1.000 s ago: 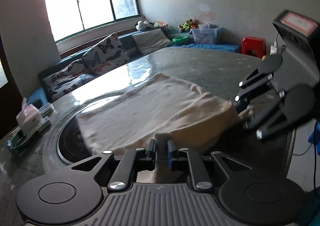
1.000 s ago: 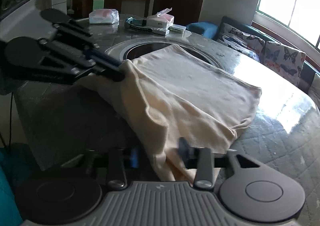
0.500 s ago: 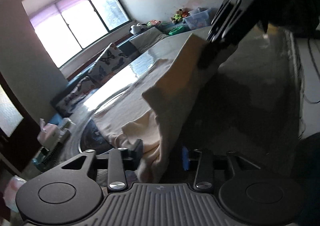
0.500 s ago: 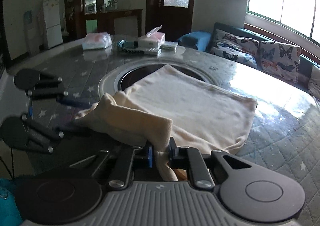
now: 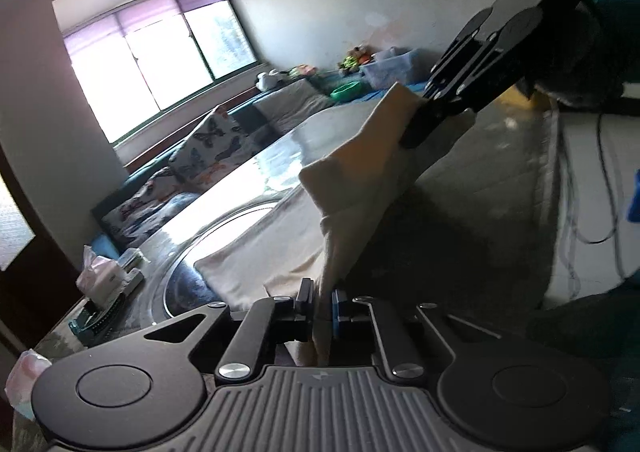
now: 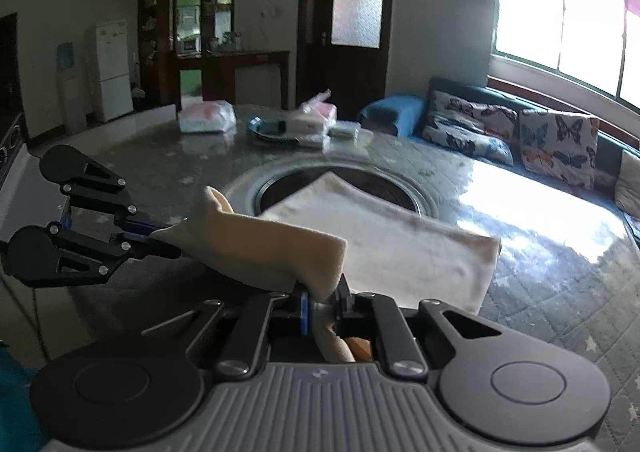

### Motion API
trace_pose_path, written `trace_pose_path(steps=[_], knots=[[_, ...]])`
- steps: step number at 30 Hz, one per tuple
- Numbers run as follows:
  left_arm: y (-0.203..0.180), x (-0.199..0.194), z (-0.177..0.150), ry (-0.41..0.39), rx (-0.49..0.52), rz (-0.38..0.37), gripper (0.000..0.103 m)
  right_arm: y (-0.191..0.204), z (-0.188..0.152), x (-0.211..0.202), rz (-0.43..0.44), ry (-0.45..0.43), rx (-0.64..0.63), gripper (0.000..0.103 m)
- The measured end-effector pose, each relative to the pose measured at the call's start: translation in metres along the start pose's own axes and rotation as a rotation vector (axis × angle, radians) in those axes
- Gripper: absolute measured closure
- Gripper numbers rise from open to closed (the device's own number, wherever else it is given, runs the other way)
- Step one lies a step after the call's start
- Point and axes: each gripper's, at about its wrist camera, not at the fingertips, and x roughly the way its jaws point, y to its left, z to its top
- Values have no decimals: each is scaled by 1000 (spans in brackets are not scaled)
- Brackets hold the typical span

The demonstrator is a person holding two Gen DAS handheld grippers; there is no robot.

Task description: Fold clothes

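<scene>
Left wrist view: your left gripper [image 5: 321,302] fingers just closed on the soft cream cloth [image 5: 276,252]; your right gripper [image 6: 323,302] pinches its other corner above the grey desk [image 6: 540,292].

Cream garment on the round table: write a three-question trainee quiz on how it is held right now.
1. True or false: both grippers are shut on the cream garment.
2. Which part of the garment is off the table? A) the near edge B) the far edge C) none of it
3. Fill in: the garment's far corner lies over the table's round dark ____.

Key: 1 true: the left gripper and the right gripper each pinch cloth between the fingers. 2 A. 3 recess.
</scene>
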Motion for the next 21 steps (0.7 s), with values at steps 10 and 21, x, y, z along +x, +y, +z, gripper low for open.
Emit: trace_pose_path(steps=[10,21], knots=[[20,3,12,40,-106,-24,94,4,-2,-11,33,26,38,93],[89,75,50,52,-226,16,94,-49,44,38,2,47,108,93]])
